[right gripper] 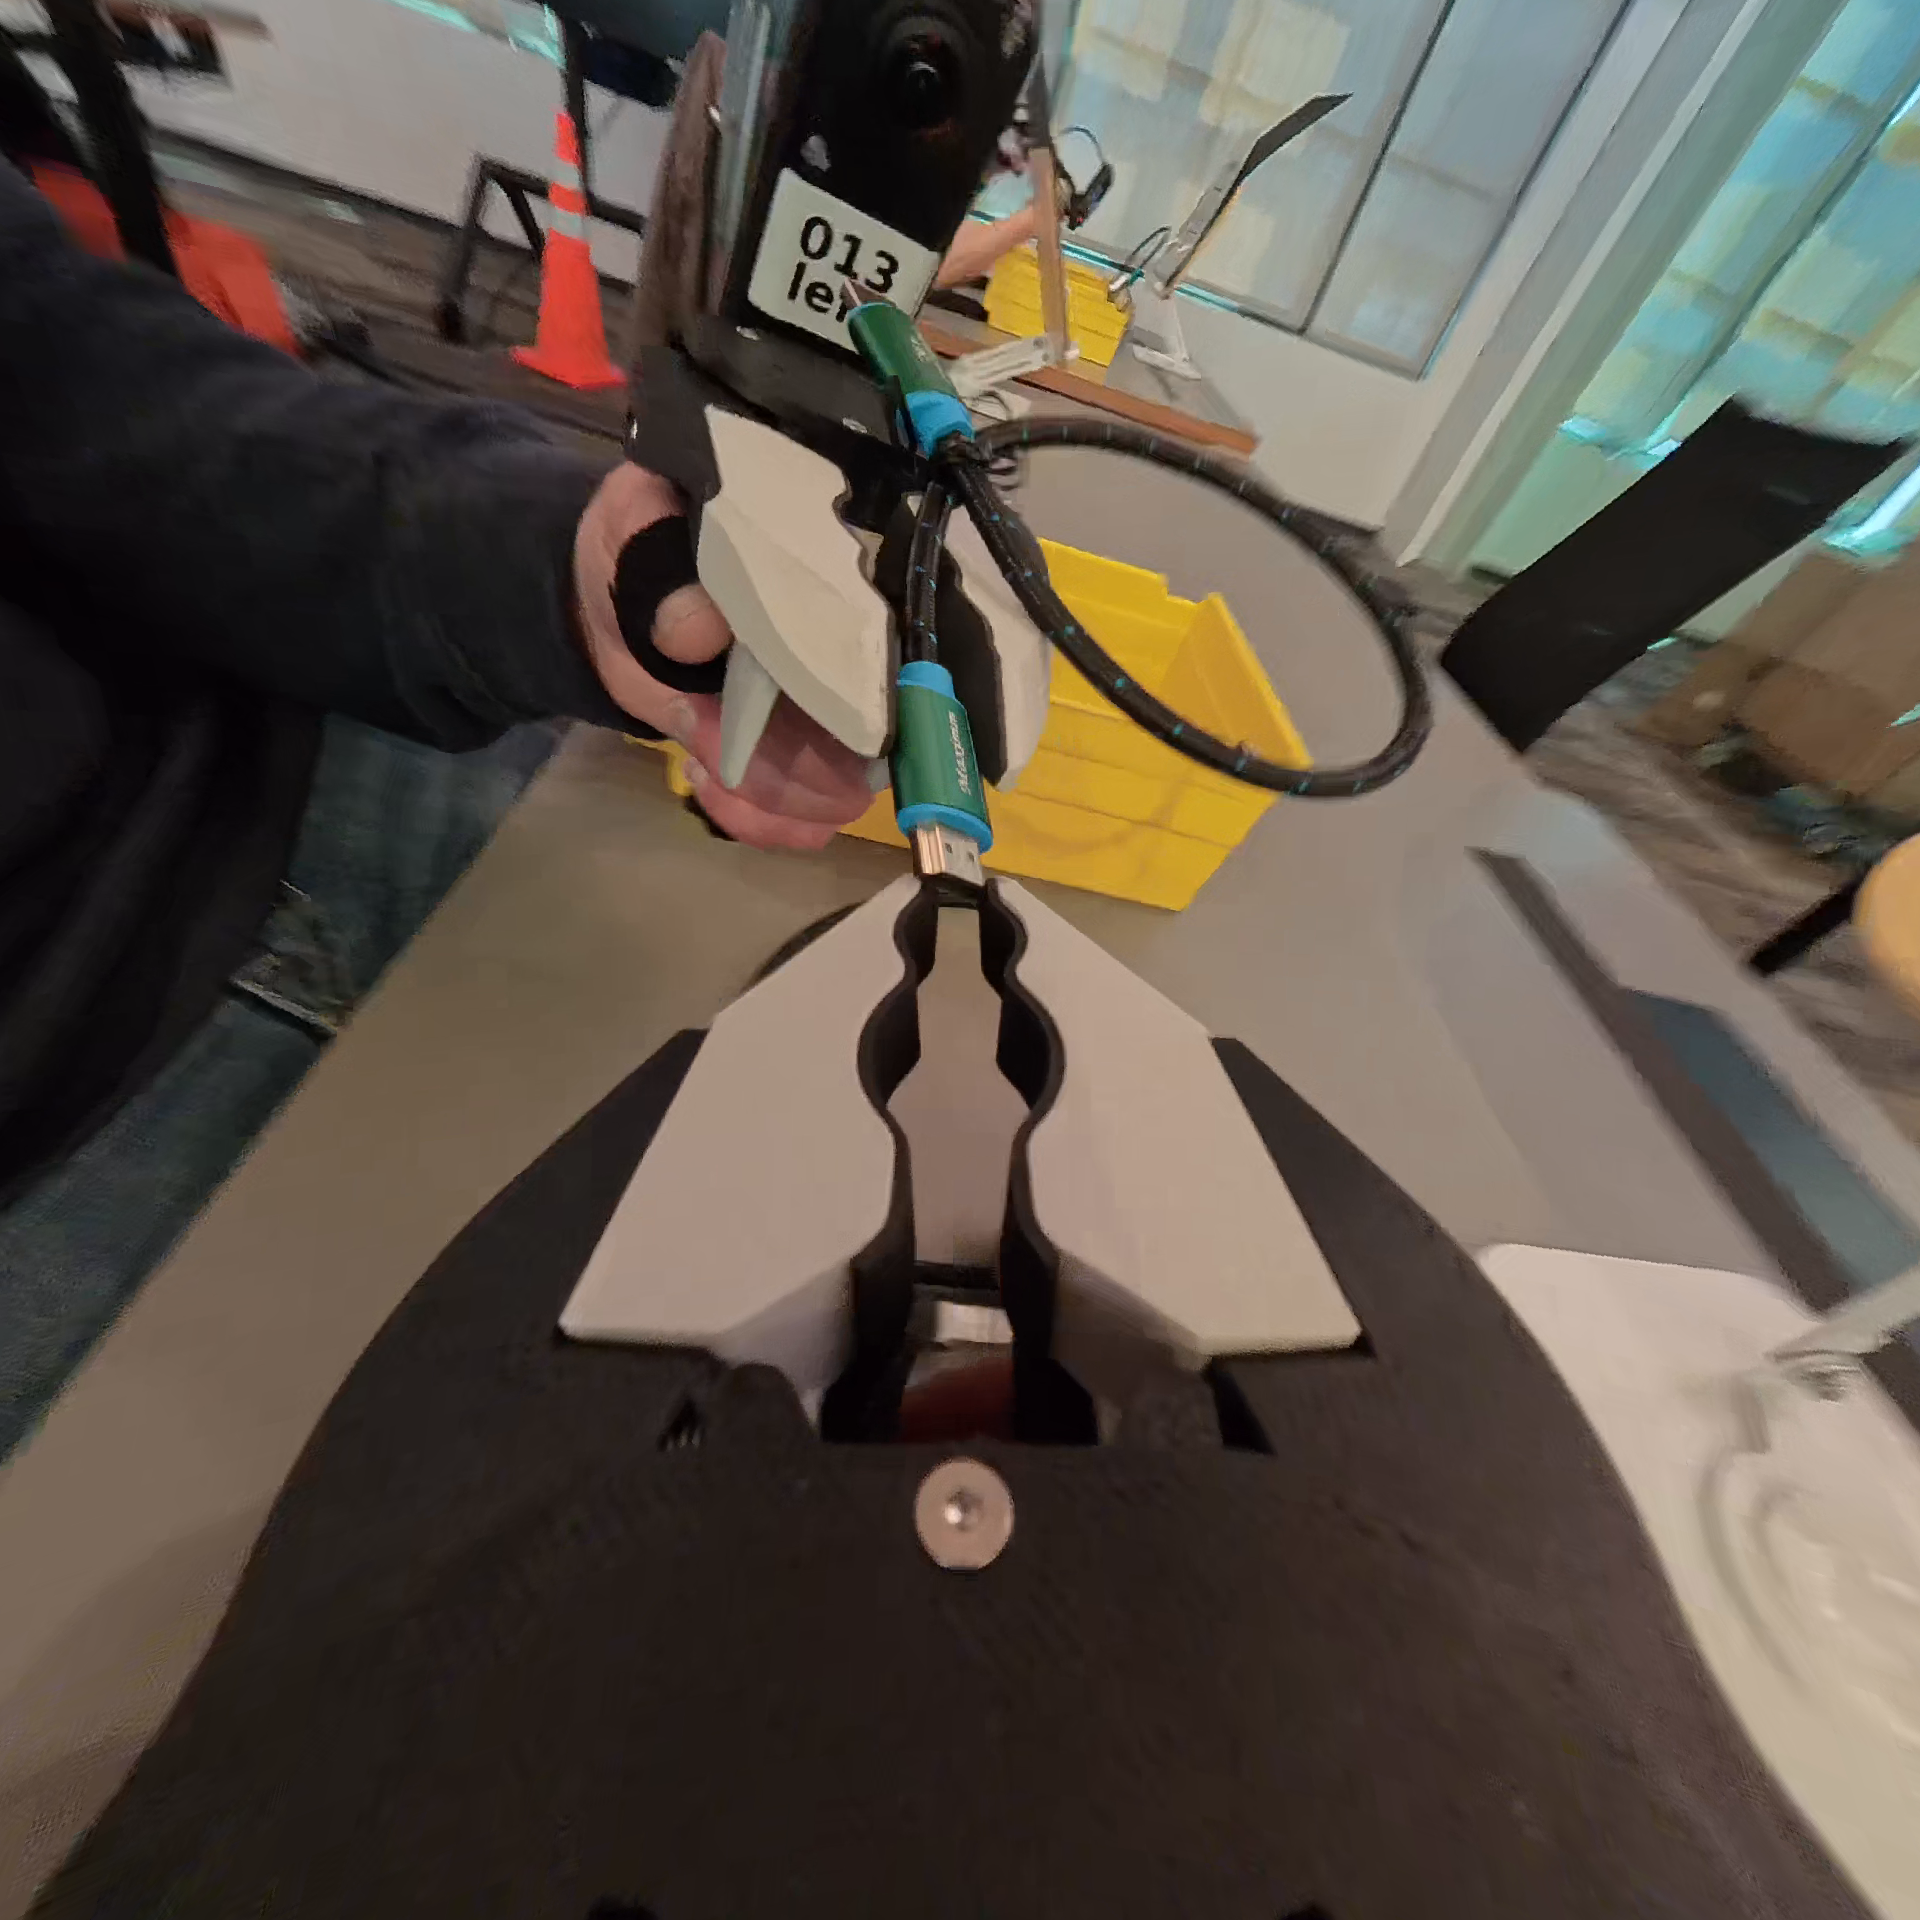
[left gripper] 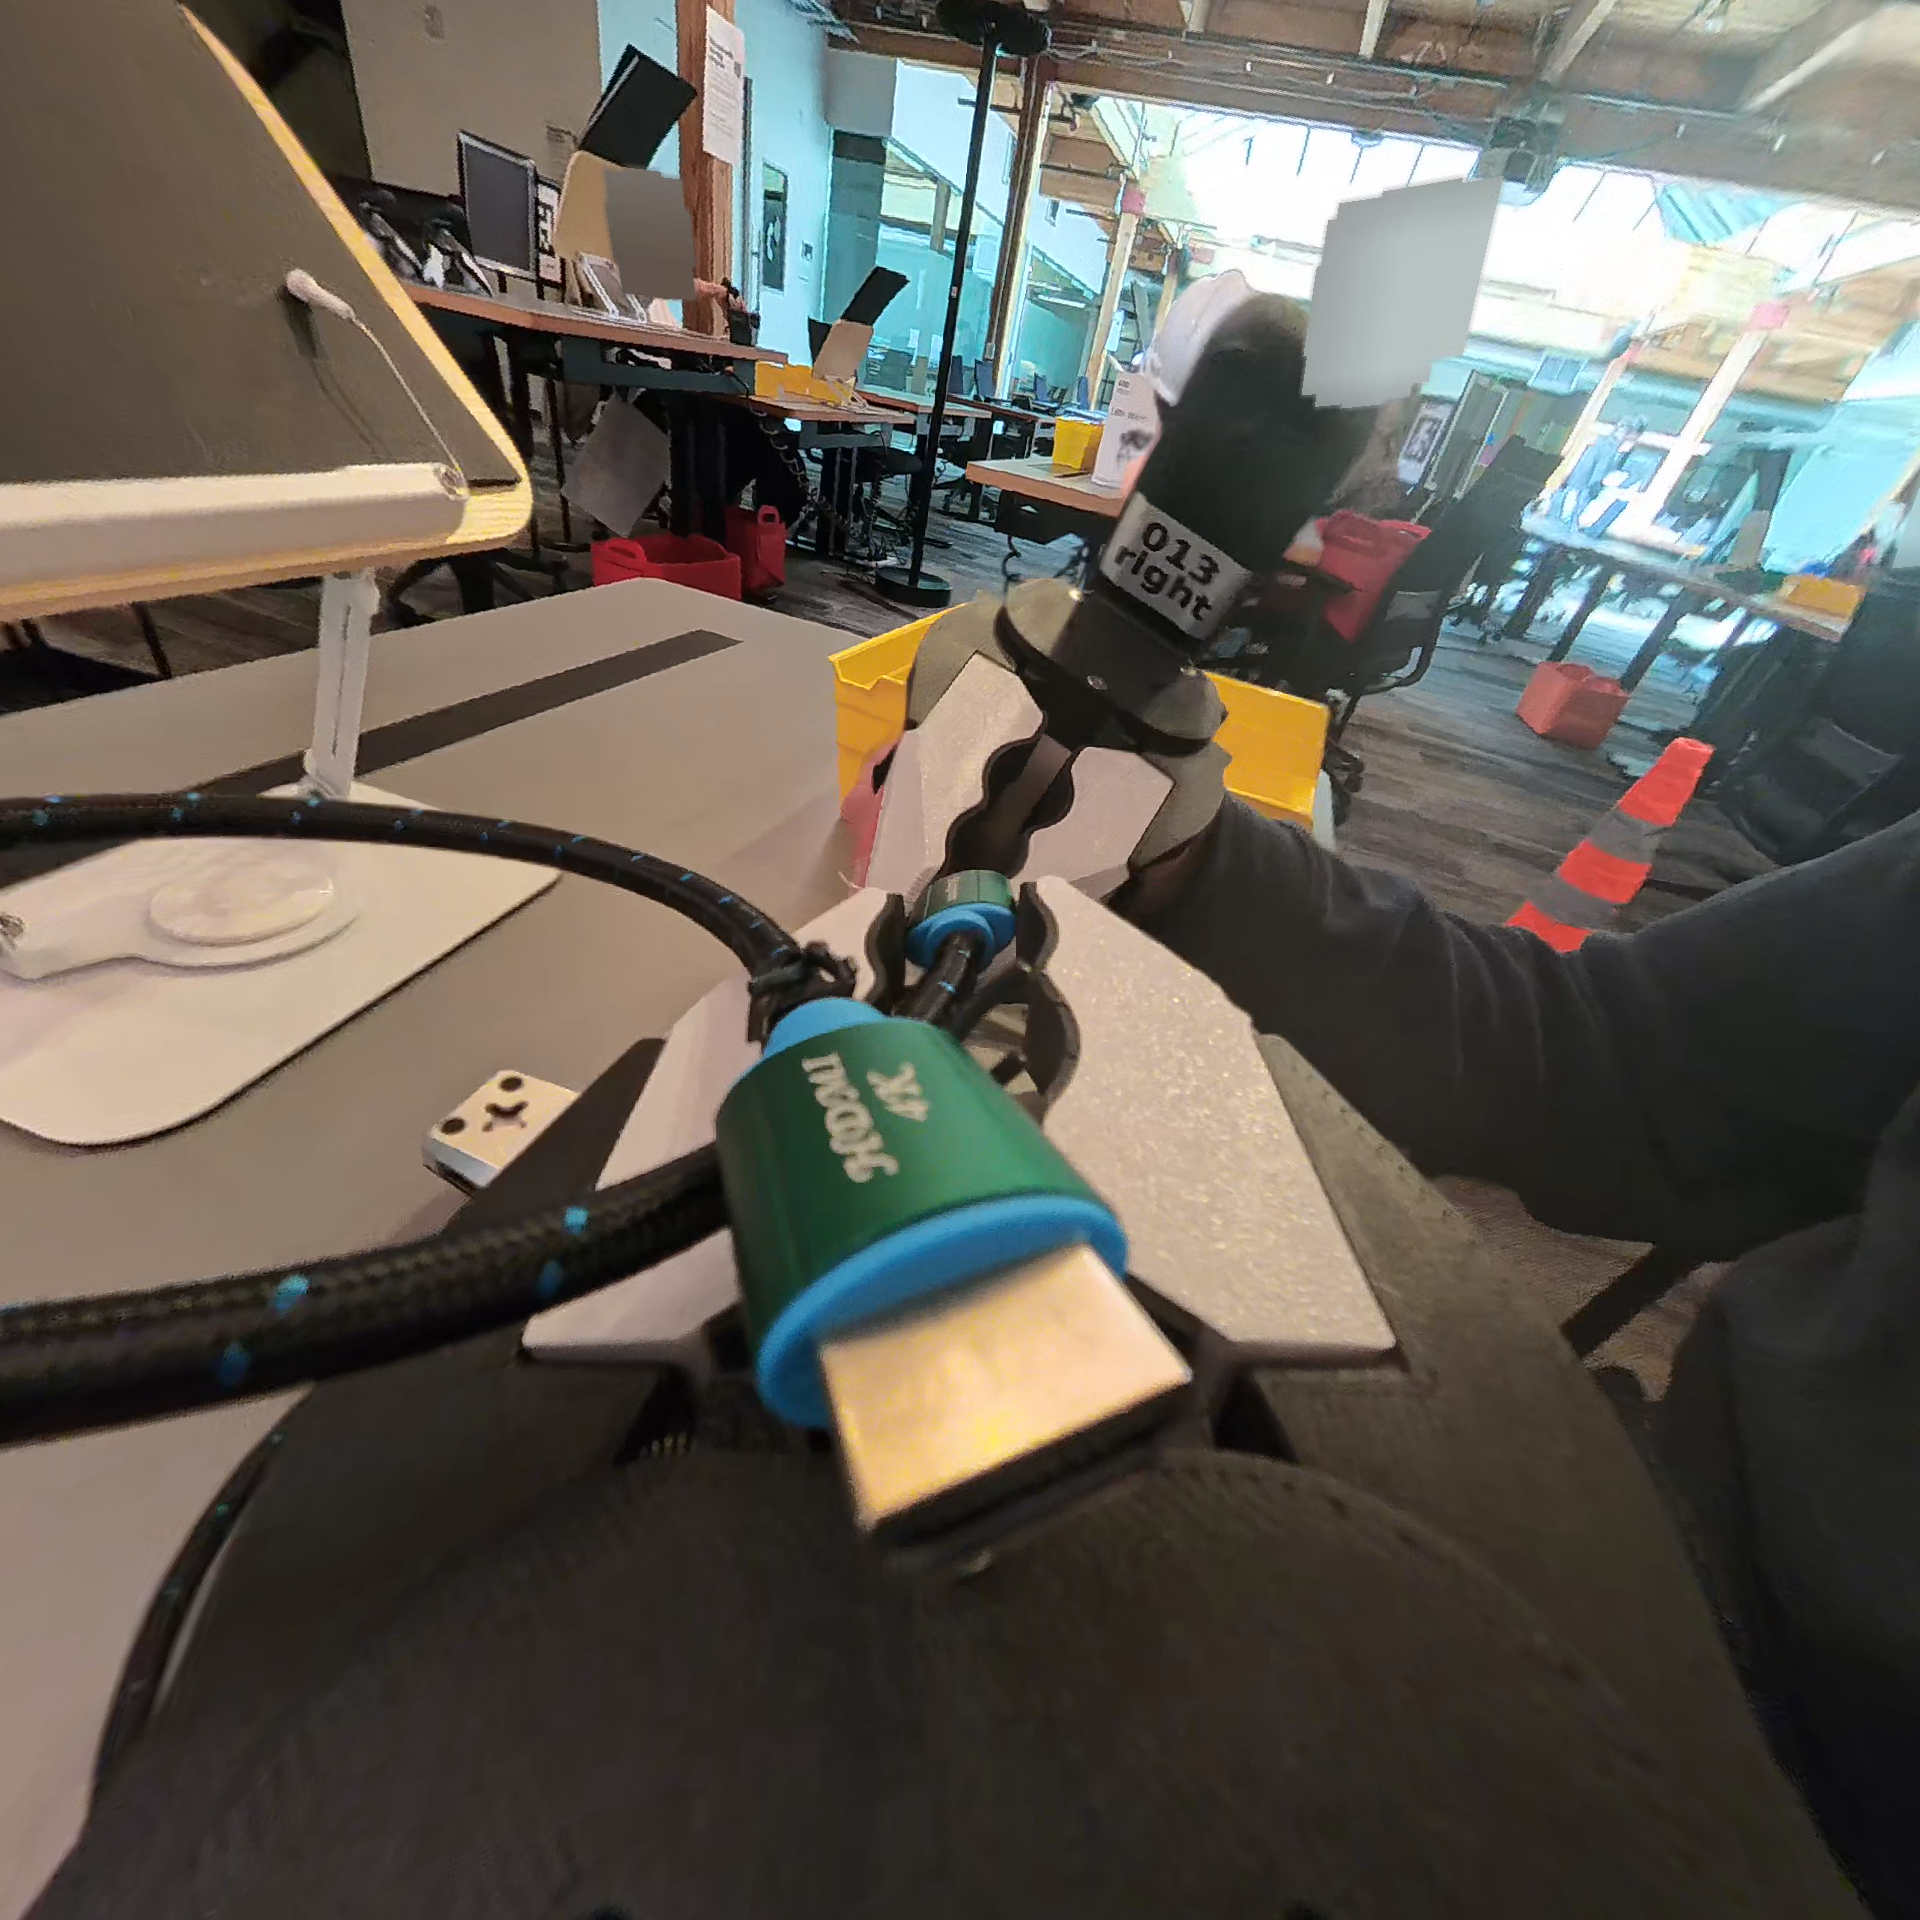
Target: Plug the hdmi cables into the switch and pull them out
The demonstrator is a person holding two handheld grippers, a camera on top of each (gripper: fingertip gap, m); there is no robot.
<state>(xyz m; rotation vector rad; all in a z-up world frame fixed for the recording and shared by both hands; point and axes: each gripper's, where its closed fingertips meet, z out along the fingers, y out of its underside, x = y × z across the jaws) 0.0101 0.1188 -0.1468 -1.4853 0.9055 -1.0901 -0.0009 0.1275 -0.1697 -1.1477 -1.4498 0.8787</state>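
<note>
Left wrist view: cable [left gripper: 343, 1288] is clamped in the closed left gripper [left gripper: 966, 997], near plug [left gripper: 914, 1216] lying back toward the camera. Right gripper [right gripper: 948, 899], jaws narrowly parted, is met at its tips by the far plug [right gripper: 940, 764]. Yellow bin [right gripper: 1153, 727] behind.

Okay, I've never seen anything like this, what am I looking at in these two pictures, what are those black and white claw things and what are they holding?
They are handheld two-finger grippers, one in each of a person's hands, each carrying a camera that looks along its fingers. The left gripper is shut on a braided HDMI cable; one green plug lies back toward its camera. The right wrist view faces it: the right gripper has its tips around the other plug's metal end, though whether it grips is unclear. On the grey table stand a yellow bin and a white stand.
</note>
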